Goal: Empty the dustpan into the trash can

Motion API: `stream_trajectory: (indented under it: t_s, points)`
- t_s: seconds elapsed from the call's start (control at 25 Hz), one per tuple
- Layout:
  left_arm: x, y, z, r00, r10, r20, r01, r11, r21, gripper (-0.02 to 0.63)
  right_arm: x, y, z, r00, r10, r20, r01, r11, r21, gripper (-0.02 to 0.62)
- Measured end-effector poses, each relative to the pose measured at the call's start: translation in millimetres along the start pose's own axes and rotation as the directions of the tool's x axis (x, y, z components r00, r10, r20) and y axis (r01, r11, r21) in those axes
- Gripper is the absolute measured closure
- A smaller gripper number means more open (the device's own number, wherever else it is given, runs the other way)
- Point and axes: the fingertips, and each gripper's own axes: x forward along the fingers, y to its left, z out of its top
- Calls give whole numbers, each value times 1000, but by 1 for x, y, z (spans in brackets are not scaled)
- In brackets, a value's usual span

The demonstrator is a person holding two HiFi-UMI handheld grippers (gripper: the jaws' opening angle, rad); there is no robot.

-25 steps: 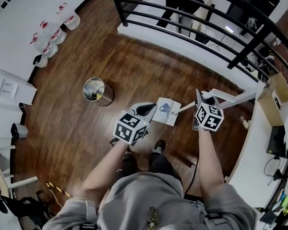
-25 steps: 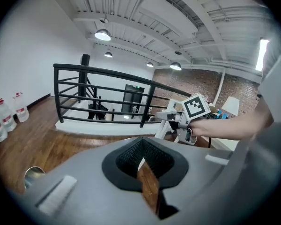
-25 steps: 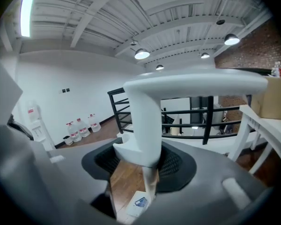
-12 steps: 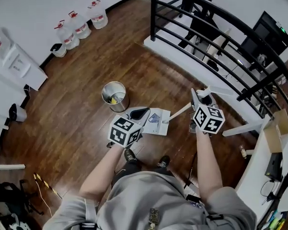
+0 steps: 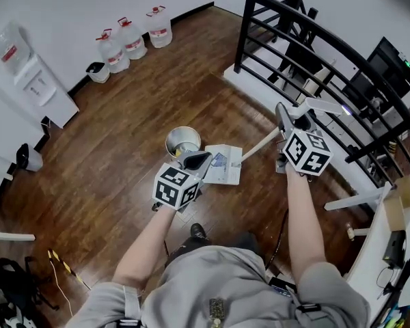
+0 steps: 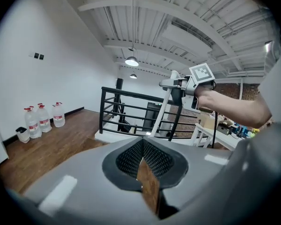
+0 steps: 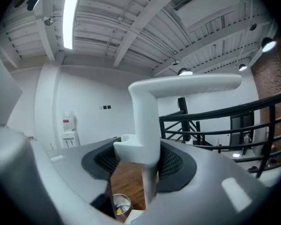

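Observation:
In the head view a steel trash can (image 5: 183, 142) stands on the wood floor, with something yellow inside it. The white dustpan (image 5: 223, 164) hangs just right of the can, its front edge at the can's rim. Its long white handle (image 5: 261, 146) runs up and right into my right gripper (image 5: 284, 118), which is shut on it. In the right gripper view the handle (image 7: 146, 125) sits between the pads, with the can (image 7: 121, 205) below. My left gripper (image 5: 193, 160) is shut and holds nothing, its tip beside the pan and the can. In the left gripper view its pads (image 6: 131, 158) meet.
A black railing (image 5: 307, 53) runs along the upper right over a drop. Three water bottles (image 5: 130, 36), a small bin (image 5: 96, 70) and a white dispenser (image 5: 34, 74) line the far wall. My foot (image 5: 197, 232) is below the pan. A white table (image 5: 376, 210) stands right.
The person has walked toward the trash can. The dustpan and both grippers now sit right next to the can, which was well off to the left before. The right gripper has come up.

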Motion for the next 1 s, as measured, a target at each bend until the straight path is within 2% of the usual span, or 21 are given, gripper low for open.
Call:
stream_trajectory:
  t_s: [0.24, 0.44, 0.8, 1.0]
  points:
    - [-12, 47, 18, 998, 51, 34, -51, 999, -5, 601, 54, 43, 39, 998, 55, 36, -54, 998, -22, 390]
    - [-6, 77, 21, 994, 107, 31, -106, 994, -28, 601, 96, 66, 66, 990, 117, 79, -115, 993, -35, 390]
    - [-3, 134, 25, 973, 232, 4, -231, 970, -79, 601, 163, 89, 42, 981, 195, 13, -195, 980, -37, 390]
    - [8, 143, 19, 966, 259, -18, -260, 960, -105, 601, 188, 82, 29, 985, 175, -12, -175, 984, -17, 390]
